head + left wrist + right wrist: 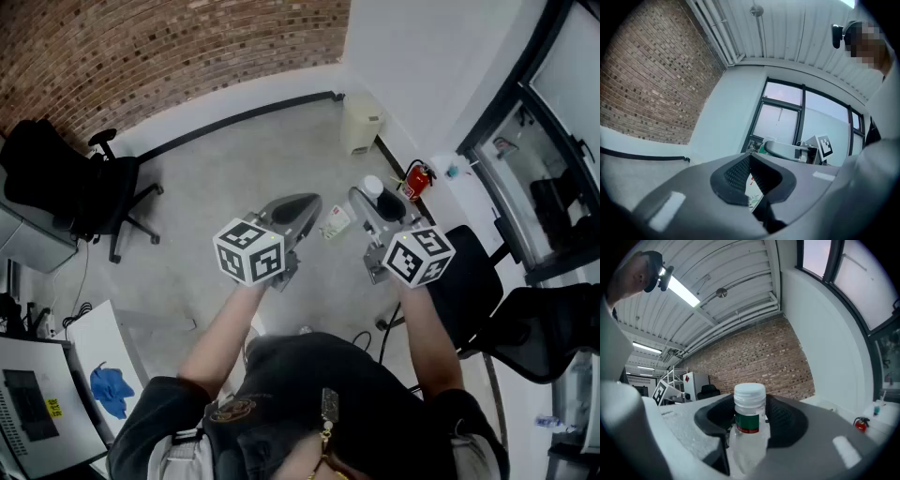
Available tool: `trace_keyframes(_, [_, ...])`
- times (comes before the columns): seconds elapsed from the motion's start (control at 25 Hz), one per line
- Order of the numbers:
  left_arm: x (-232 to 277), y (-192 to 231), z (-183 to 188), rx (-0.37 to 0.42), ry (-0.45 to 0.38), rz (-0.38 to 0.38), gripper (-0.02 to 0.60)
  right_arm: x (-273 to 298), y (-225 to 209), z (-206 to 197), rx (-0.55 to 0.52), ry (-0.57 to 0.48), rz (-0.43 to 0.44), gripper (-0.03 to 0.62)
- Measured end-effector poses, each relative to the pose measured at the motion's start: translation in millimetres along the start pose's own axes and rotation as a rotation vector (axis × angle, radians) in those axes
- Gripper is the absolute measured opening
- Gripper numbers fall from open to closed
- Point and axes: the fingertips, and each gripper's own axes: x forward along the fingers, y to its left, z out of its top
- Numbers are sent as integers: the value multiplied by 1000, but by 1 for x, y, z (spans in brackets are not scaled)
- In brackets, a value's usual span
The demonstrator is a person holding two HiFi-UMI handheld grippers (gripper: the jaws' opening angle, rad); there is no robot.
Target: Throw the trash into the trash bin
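My right gripper (750, 417) is shut on a clear plastic bottle (749, 430) with a white cap and a green label, held upright. In the head view its cap (373, 186) shows above the right gripper (368, 208). My left gripper (752, 177) is shut on a thin white printed packet (753, 194), seen edge-on between the pads. In the head view the packet (336, 222) hangs just right of the left gripper (305, 208). A beige trash bin (361, 122) stands on the floor by the far wall, well ahead of both grippers.
A red fire extinguisher (417, 178) stands by the right wall. A black office chair (89, 187) is at the left, and more chairs (483, 281) are at the right. A desk (98, 352) with a blue cloth is at the lower left. Grey floor lies between me and the bin.
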Motion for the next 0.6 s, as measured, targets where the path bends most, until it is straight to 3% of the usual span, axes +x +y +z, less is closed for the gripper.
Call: trace_keyframes(0.6, [15,-8,-7,-2,20,-13,3,-8,-18,-2,34,6,-11,204])
